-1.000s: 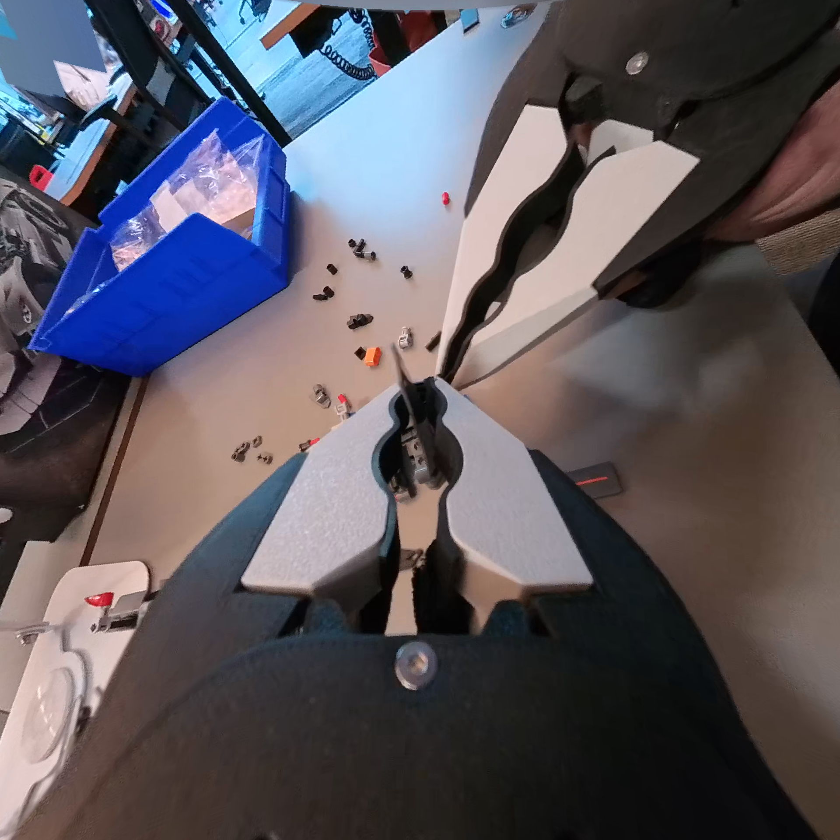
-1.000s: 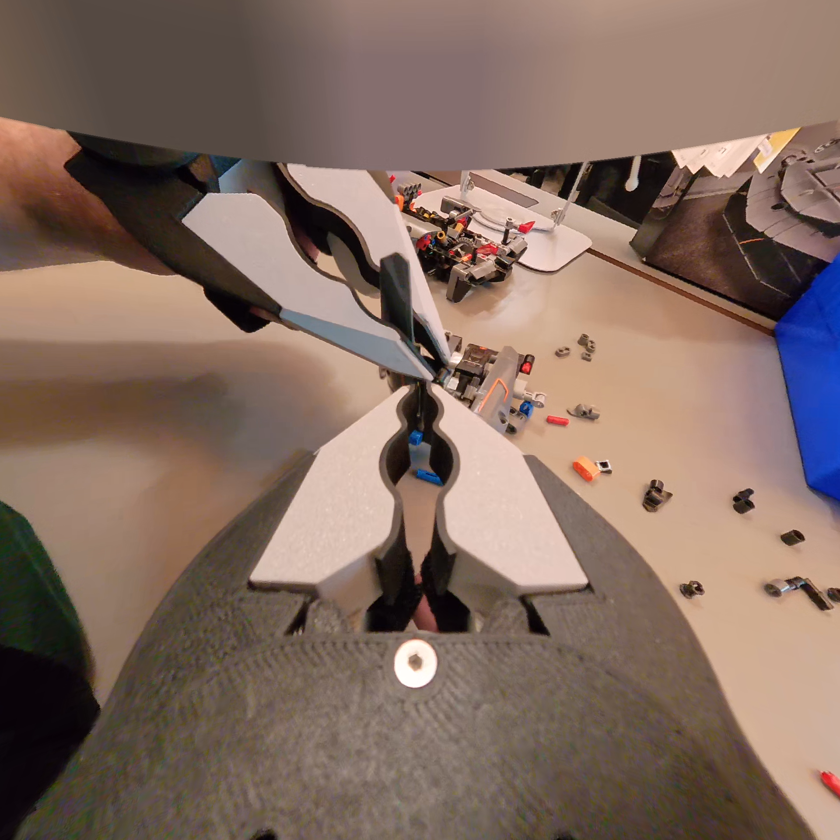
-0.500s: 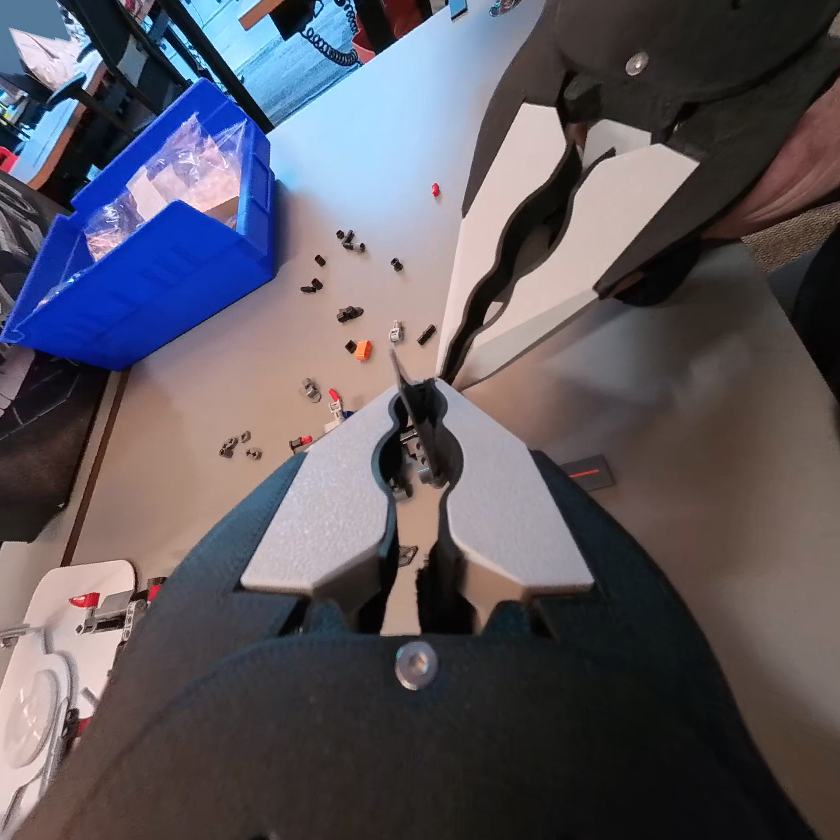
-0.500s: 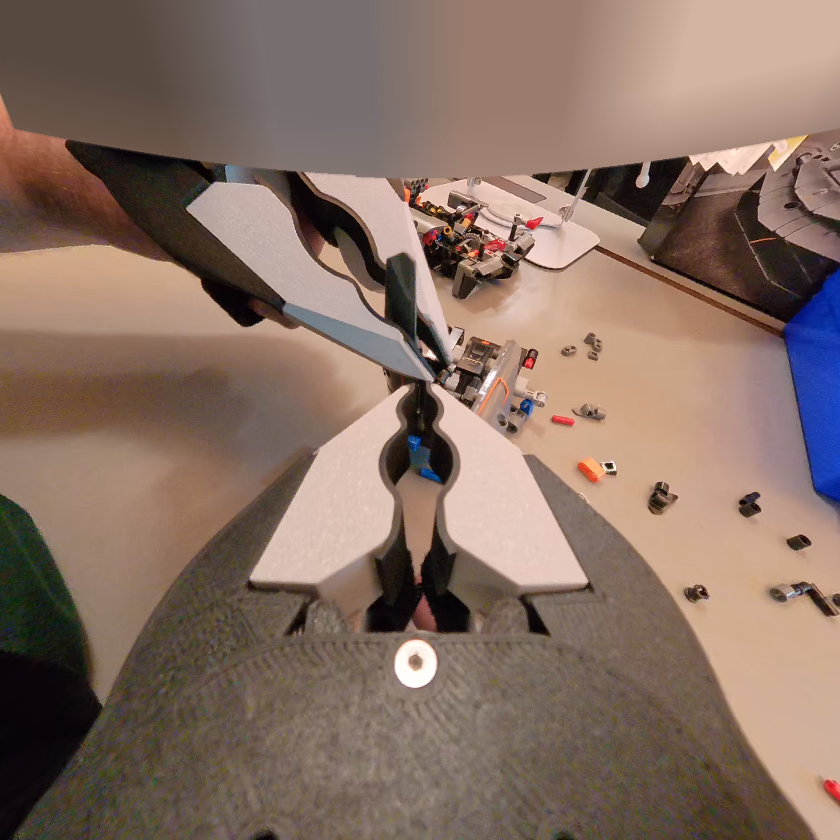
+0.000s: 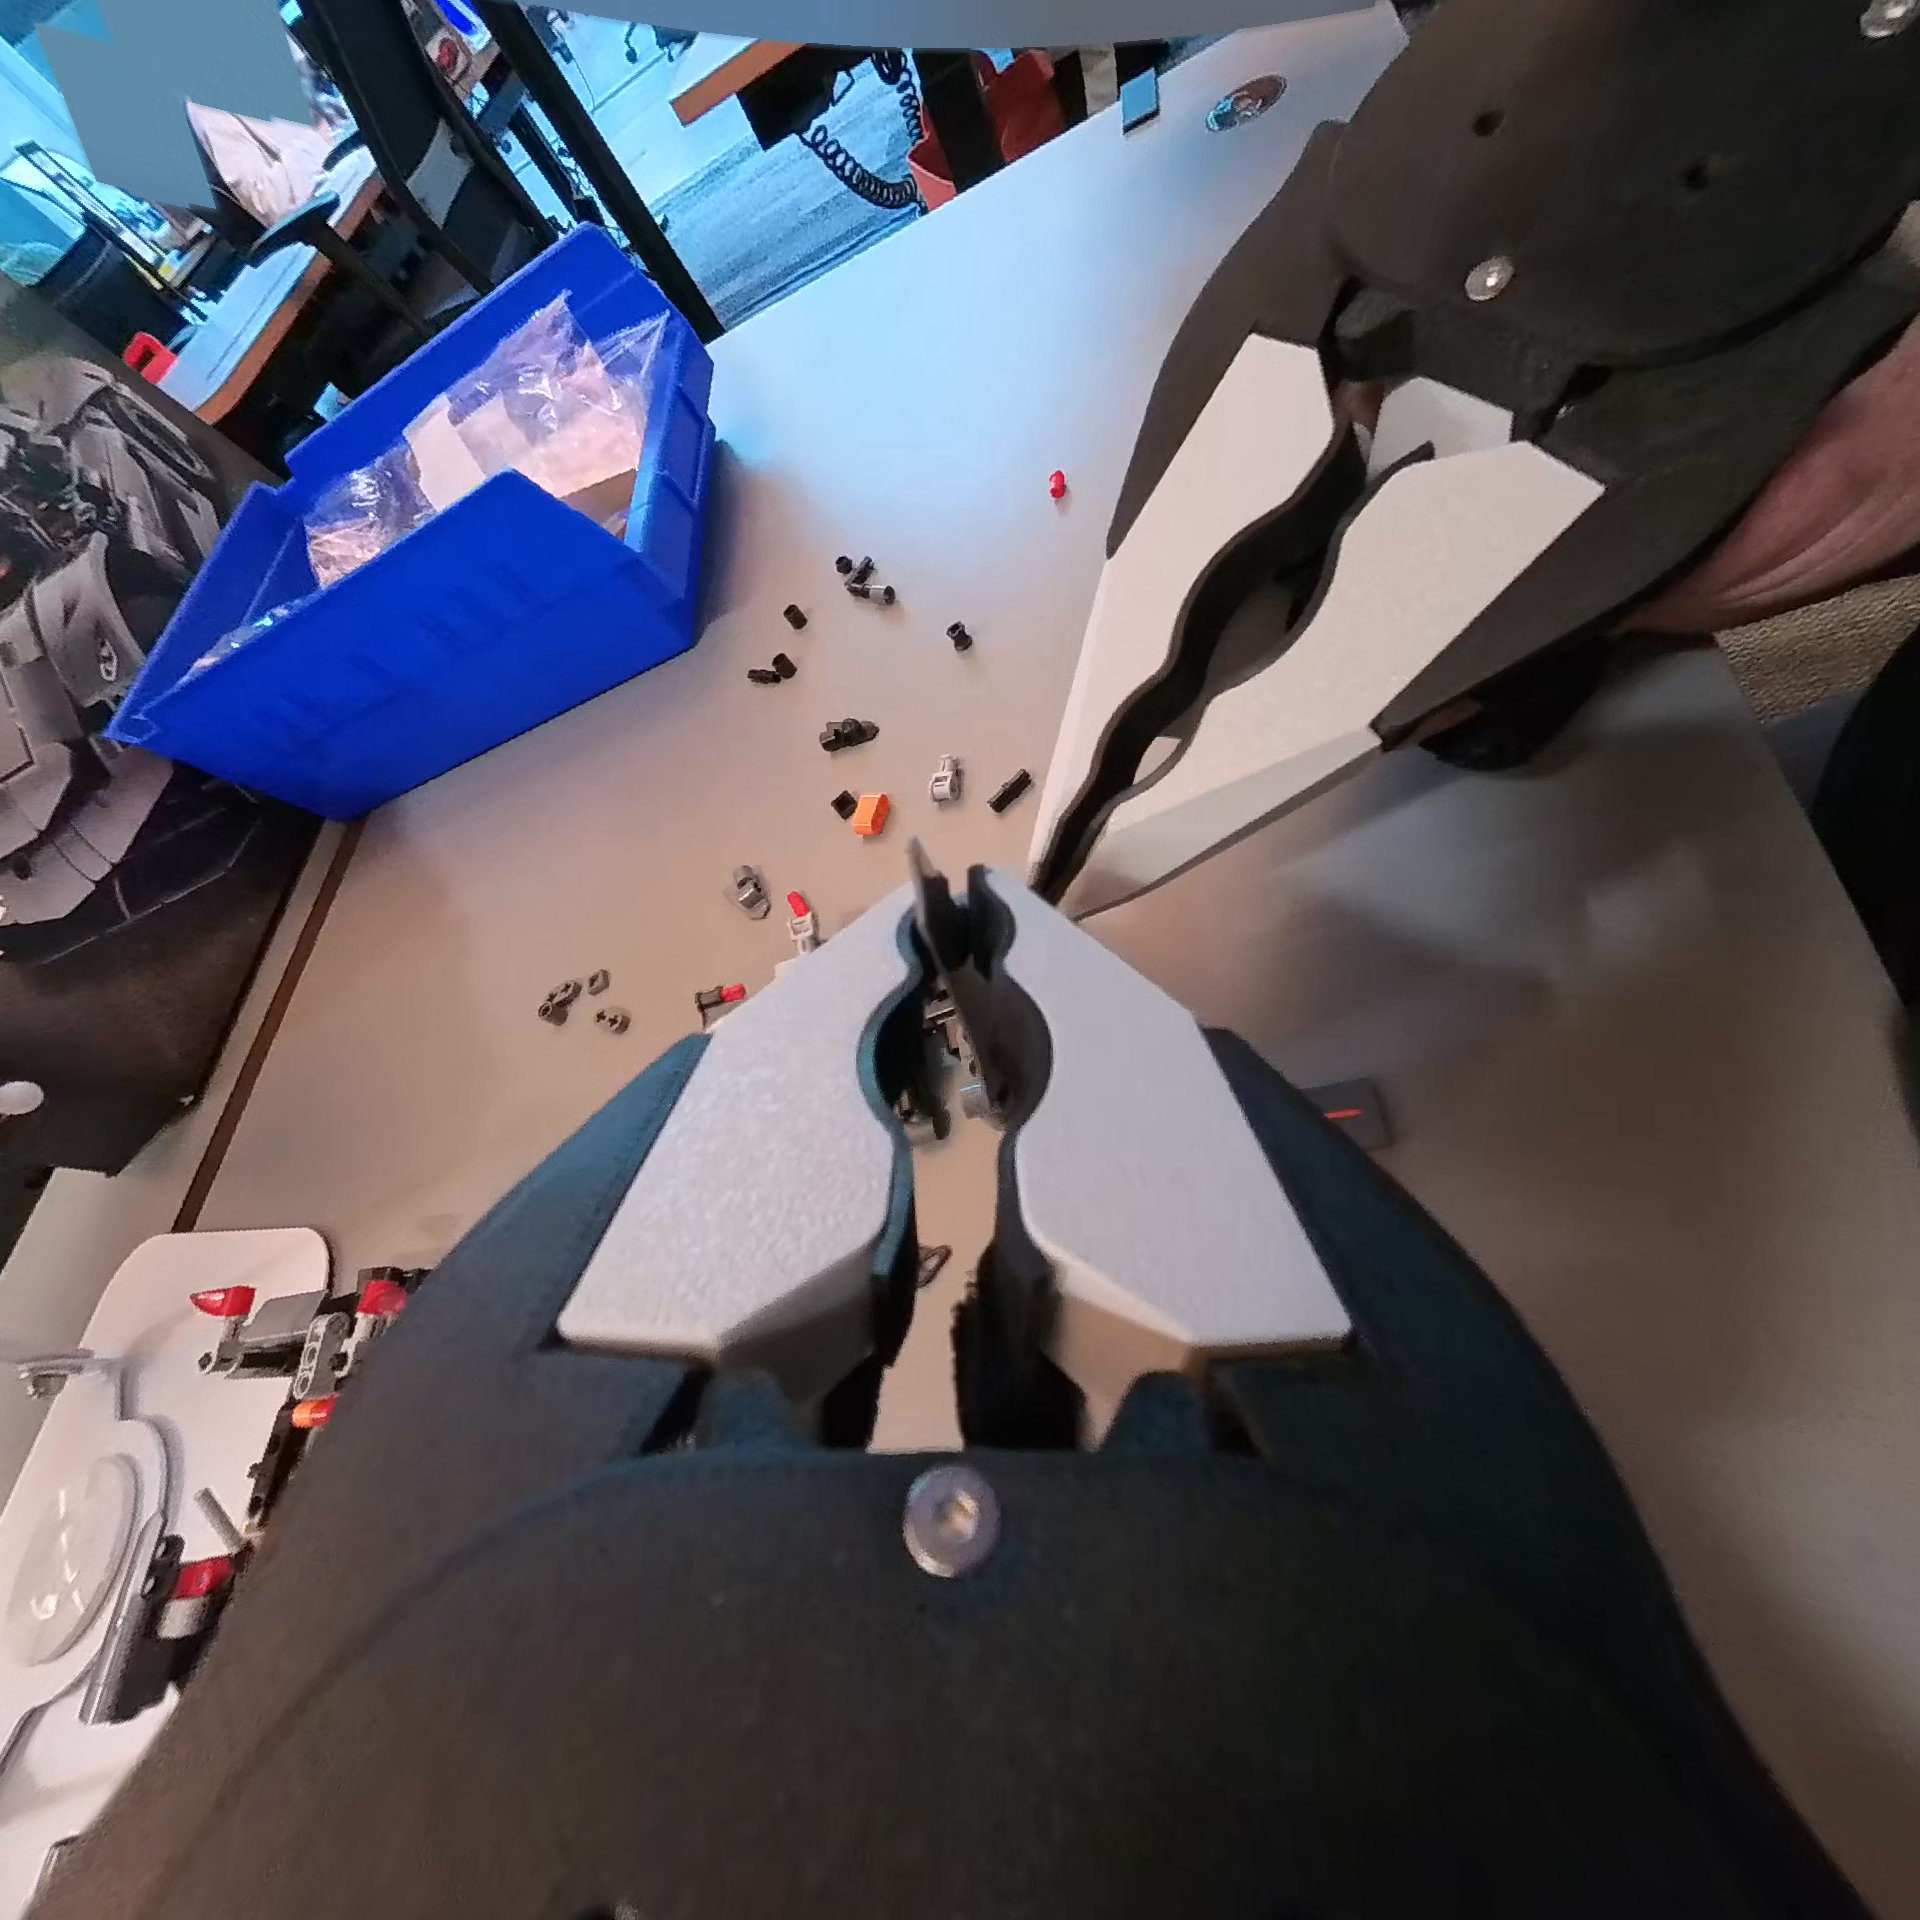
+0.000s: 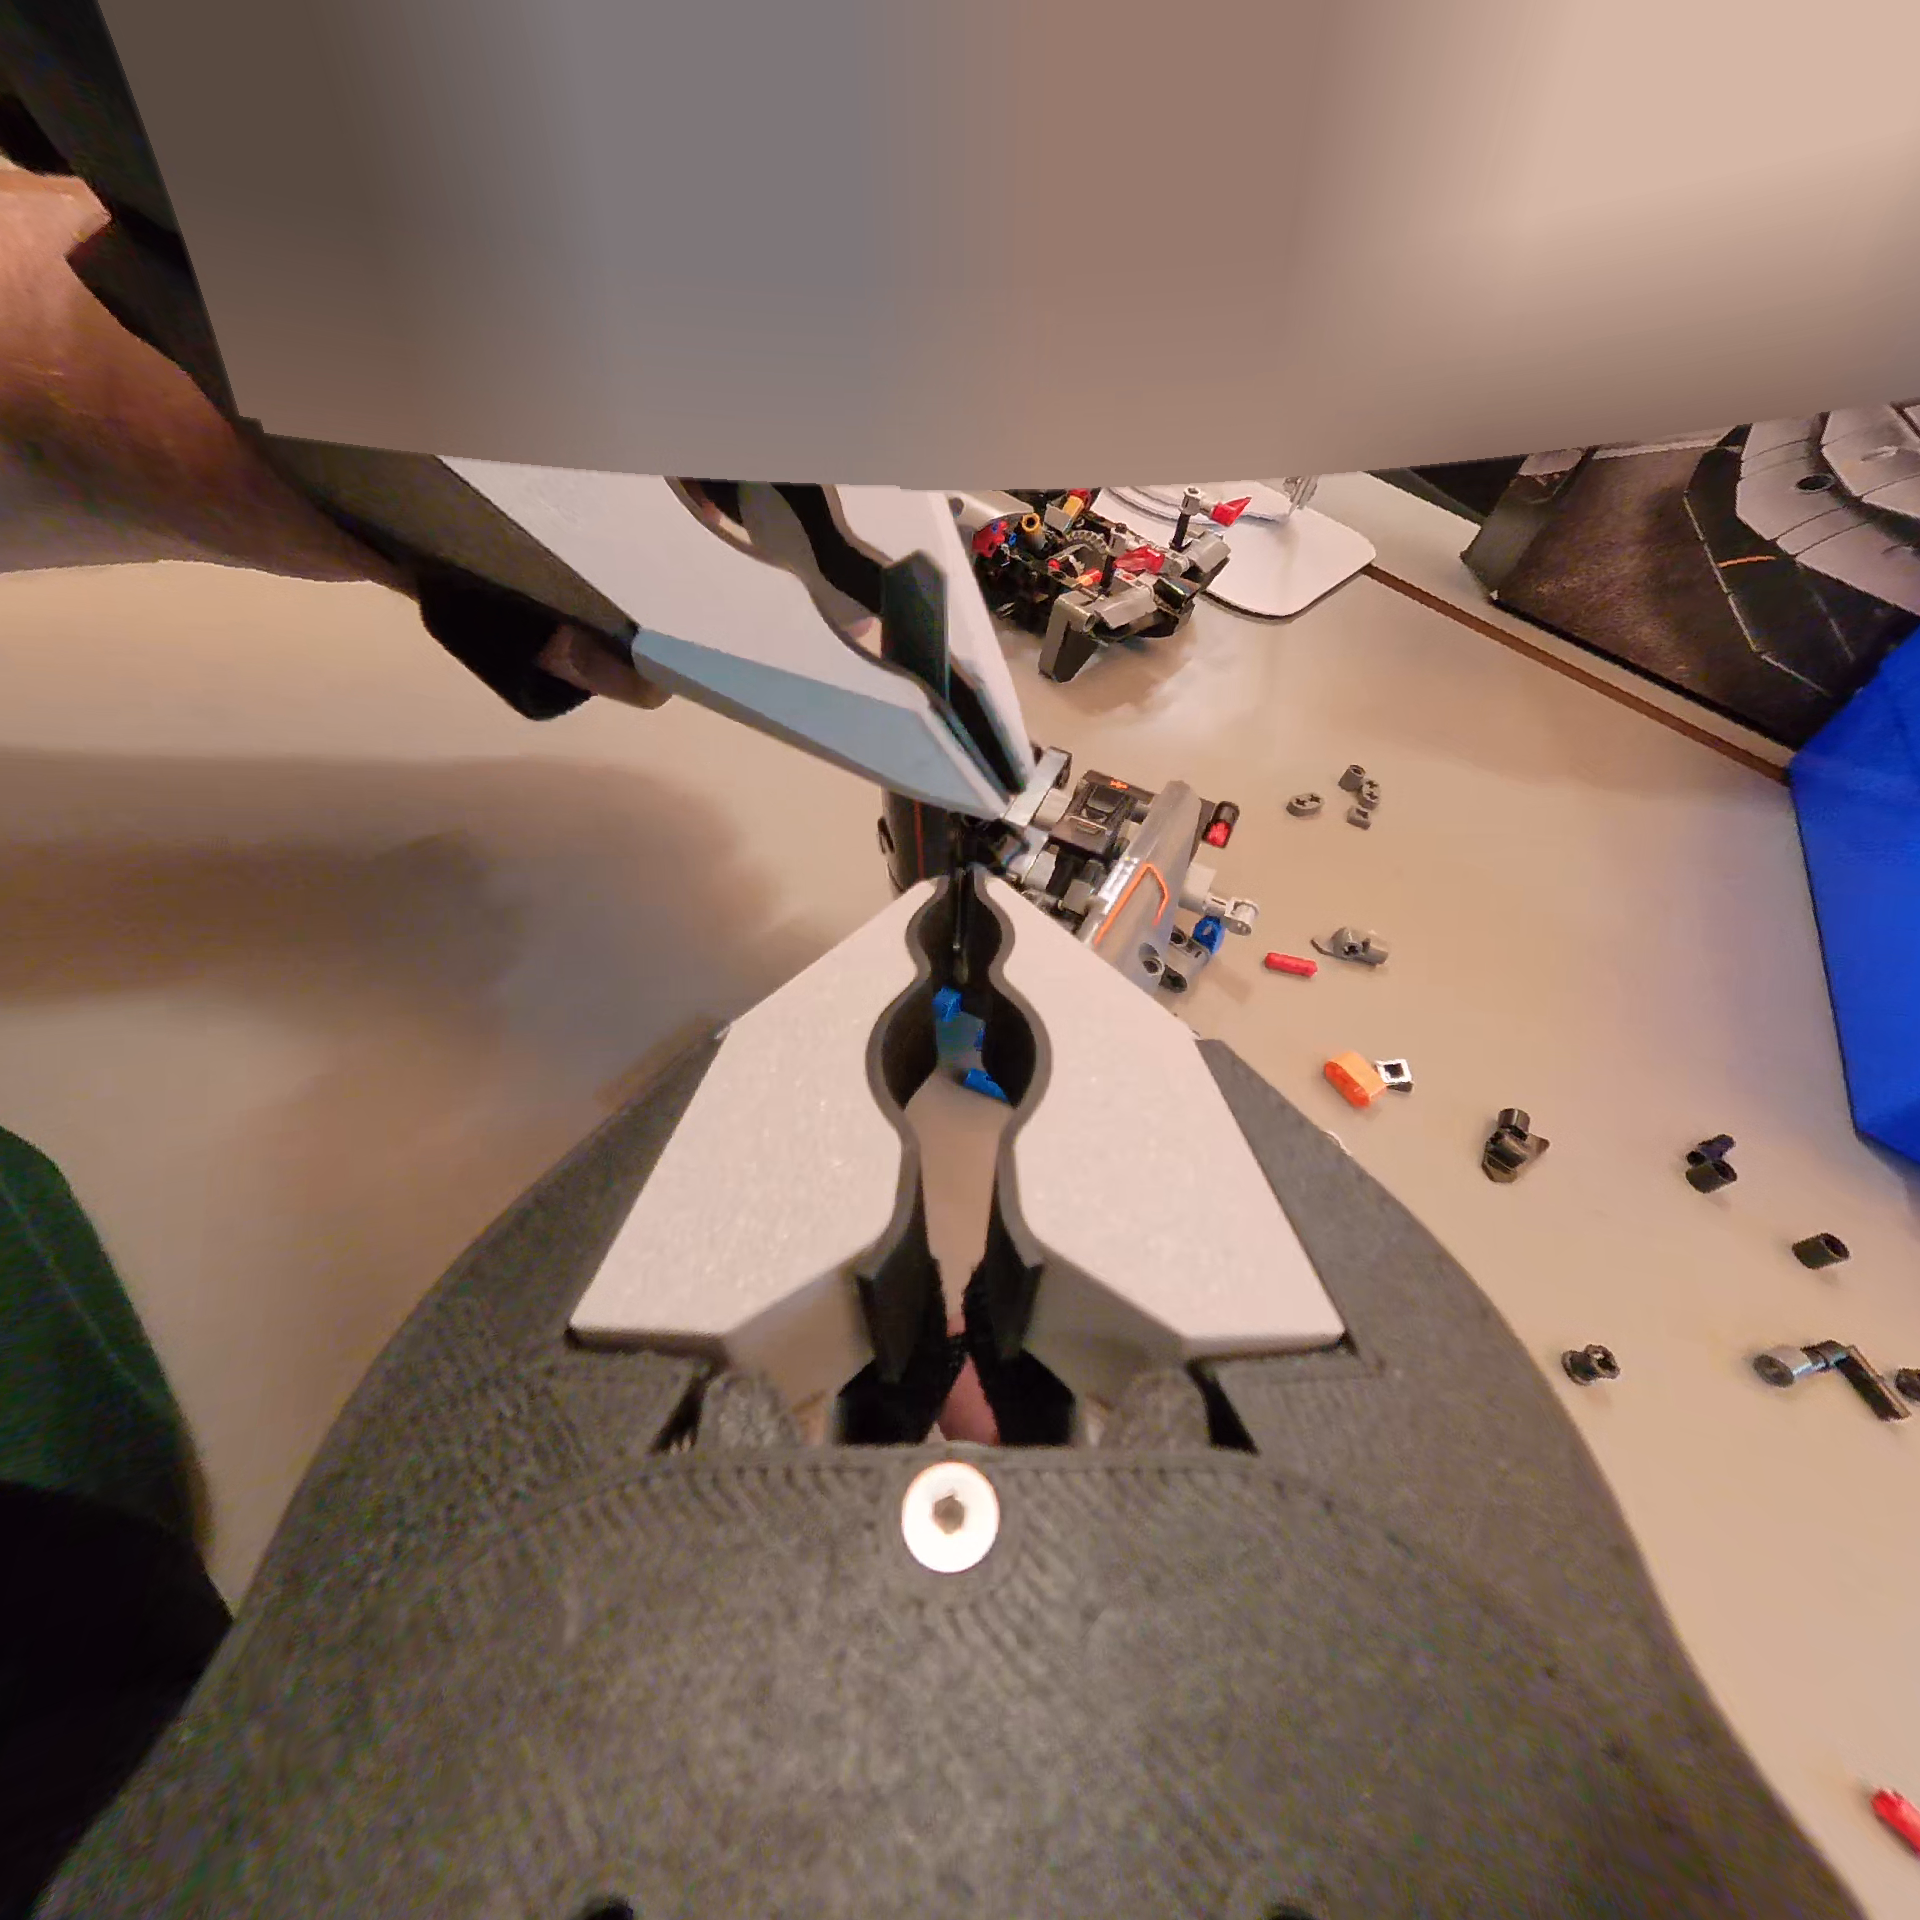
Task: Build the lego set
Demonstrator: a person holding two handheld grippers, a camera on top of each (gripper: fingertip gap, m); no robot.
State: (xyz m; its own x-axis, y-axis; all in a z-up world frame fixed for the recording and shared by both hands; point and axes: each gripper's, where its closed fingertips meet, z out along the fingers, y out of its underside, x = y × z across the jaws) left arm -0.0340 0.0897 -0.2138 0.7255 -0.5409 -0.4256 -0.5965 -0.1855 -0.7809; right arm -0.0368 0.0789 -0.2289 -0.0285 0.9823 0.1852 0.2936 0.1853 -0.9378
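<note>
1. Left gripper: fingers closed on a thin black panel piece, its edge poking out past the tips.
2. Right gripper: fingers drawn narrow; what they pinch cannot be told. A blue piece shows between them.
3. Both tips meet just above the grey-and-black lego sub-assembly on the table.
4. Loose parts lie beside it, among them an orange piece.
5. Farther off: larger lego chassis and blue bin.
</note>
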